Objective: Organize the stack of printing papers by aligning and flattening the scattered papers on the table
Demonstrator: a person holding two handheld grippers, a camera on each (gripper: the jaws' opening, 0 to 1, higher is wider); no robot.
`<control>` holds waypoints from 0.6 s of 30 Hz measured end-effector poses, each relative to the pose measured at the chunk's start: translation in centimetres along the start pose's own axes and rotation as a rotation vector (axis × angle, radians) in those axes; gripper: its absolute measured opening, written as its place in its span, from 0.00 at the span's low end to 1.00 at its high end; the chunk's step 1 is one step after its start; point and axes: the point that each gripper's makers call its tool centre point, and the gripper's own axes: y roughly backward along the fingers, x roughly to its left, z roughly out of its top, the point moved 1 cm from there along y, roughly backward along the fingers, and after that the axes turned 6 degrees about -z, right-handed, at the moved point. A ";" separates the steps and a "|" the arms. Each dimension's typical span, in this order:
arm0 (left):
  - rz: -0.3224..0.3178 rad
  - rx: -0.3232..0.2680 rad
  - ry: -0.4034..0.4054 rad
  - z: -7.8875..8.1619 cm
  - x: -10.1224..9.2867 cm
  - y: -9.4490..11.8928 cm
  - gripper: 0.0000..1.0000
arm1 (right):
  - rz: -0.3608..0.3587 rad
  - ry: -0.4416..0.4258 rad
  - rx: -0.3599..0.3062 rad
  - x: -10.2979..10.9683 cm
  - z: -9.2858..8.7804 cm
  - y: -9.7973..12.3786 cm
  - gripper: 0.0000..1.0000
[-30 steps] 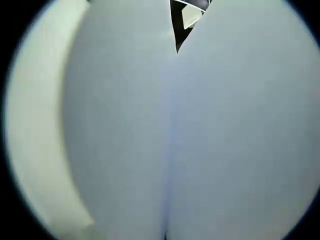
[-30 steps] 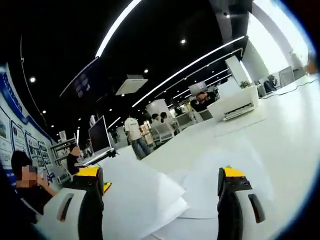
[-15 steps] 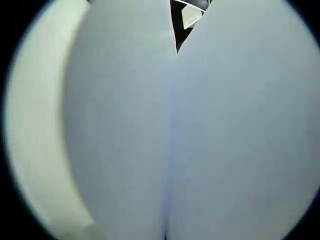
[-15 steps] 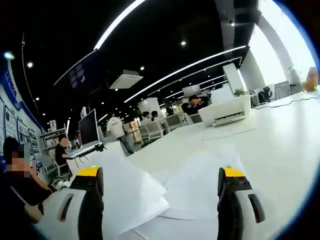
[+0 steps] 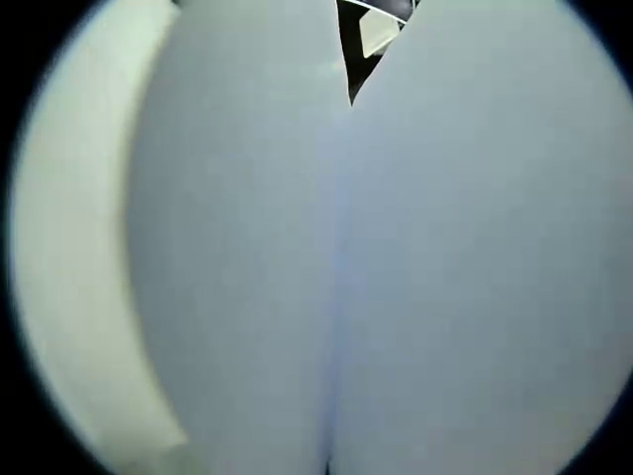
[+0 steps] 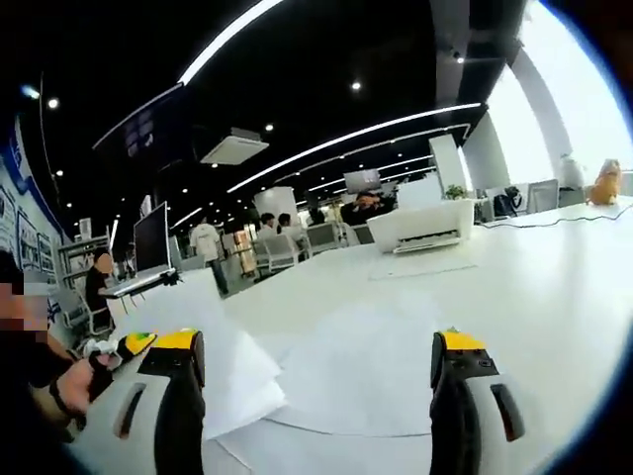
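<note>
White printing paper point(image 5: 396, 277) lies right against the left gripper view, two sheets meeting in a crease that runs down to the bottom middle; my left gripper's jaws are hidden behind them. In the right gripper view my left gripper point(image 6: 134, 344) shows as a yellow tip in a person's hand at the left edge, with a raised bunch of papers point(image 6: 213, 346) beside it. More loose sheets point(image 6: 346, 366) lie flat and fanned on the white table point(image 6: 554, 287). My right gripper point(image 6: 321, 396) stands open over these sheets, with nothing between its fingers.
A white printer point(image 6: 420, 226) stands at the far side of the table, with a single sheet point(image 6: 420, 265) in front of it. A cable and an orange figure point(image 6: 603, 183) are at the far right. A monitor point(image 6: 150, 237), chairs and several people are behind.
The right gripper view has swung, so the printer and the people sit further left and lower. The raised papers now stand lower and further left. The left gripper view is unchanged.
</note>
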 end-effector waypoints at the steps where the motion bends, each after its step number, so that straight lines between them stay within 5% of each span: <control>1: 0.000 0.000 0.000 0.0 0.0 0.0 0.06 | -0.013 0.012 0.006 -0.4 -0.2 -0.1 0.90; 18: 0.003 0.000 0.002 -0.1 0.1 0.0 0.06 | -0.100 0.052 0.066 -3.5 -2.2 -0.7 0.90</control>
